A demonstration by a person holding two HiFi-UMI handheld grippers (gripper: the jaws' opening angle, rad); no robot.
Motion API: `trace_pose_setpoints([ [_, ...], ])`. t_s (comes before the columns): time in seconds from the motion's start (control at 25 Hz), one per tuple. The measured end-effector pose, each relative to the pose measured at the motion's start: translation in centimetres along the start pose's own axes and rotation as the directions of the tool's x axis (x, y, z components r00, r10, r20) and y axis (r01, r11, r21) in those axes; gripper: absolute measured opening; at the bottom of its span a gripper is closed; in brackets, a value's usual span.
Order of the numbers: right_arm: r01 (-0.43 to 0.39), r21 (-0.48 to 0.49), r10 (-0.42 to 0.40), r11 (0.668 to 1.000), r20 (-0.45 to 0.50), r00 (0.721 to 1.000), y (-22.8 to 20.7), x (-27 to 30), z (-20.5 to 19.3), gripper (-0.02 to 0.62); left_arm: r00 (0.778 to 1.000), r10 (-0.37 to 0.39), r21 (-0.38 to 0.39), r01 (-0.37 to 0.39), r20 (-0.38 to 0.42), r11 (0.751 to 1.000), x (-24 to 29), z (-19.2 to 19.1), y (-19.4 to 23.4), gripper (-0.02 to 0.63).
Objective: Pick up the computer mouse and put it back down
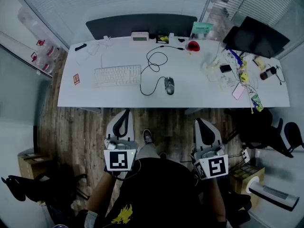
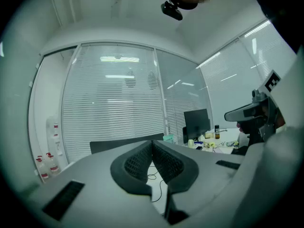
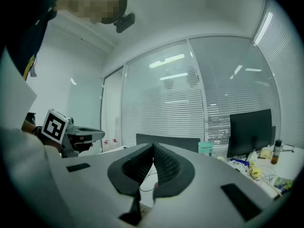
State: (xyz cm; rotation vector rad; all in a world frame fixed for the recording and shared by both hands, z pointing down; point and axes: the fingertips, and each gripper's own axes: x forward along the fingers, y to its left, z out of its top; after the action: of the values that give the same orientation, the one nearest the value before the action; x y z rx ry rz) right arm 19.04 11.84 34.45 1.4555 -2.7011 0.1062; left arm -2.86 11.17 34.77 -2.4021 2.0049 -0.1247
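Left hand-held gripper (image 1: 126, 113): level, jaws pressed together, empty | right hand-held gripper (image 1: 199, 121): level, jaws together, empty | computer mouse (image 1: 169, 85): mid-worktop (image 1: 199, 95), by near edge, well apart from both

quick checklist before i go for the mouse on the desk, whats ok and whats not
1. Computer mouse found: ok, on the white desk, right of the keyboard.
2. Tools empty: ok, left tool and right tool hold nothing.
3. Jaws apart for a grasp: not ok, both shut.
4. Tools near the mouse: not ok, both over the floor, short of the desk edge.
5. Cable slack: ok, it lies in loose loops.
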Motion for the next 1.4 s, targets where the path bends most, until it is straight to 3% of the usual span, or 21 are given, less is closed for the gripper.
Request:
trace_pose_setpoints([
  [0.4,0.003,-0.044,0.001,0.999,0.075,0.997,1.8,-7.8,1.0,0.014,0.998,0.027,0.025,-0.028,0.061,0.999,-6.9,2.1,-4.2,0.012],
  [0.6,0.005,0.01,-0.006,1.0,0.11,0.994,2.1,-10.4,0.9,0.016,0.996,0.04,0.016,-0.042,0.086,0.999,-9.9,1.8,-6.2,0.012],
  [0.68,0.002,-0.009,-0.001,1.0,0.112,0.994,2.3,-11.5,1.0,0.048,0.994,0.052,0.011,-0.054,0.097,0.998,-10.8,1.9,-6.6,0.032],
  [0.8,-0.002,-0.009,0.003,1.0,0.114,0.993,2.3,-12.3,1.0,0.107,0.991,0.069,0.01,-0.071,0.111,0.997,-11.7,2.1,-6.4,0.153],
  [1.08,0.0,0.034,-0.003,0.999,0.076,0.997,1.4,-11.6,-0.1,0.289,1.0,0.026,0.058,-0.026,0.007,0.998,-10.9,0.0,-6.5,0.393],
  [1.24,-0.007,0.049,0.006,0.999,0.022,1.0,1.0,-8.7,-1.3,0.483,1.0,-0.006,0.089,0.008,-0.023,0.996,-8.6,-0.5,-5.9,0.425],
  [1.4,0.014,0.03,-0.014,0.999,-0.006,1.0,0.5,-5.1,-2.2,0.487,1.0,-0.001,0.053,0.001,-0.011,0.999,-5.8,-0.7,-3.6,0.425],
])
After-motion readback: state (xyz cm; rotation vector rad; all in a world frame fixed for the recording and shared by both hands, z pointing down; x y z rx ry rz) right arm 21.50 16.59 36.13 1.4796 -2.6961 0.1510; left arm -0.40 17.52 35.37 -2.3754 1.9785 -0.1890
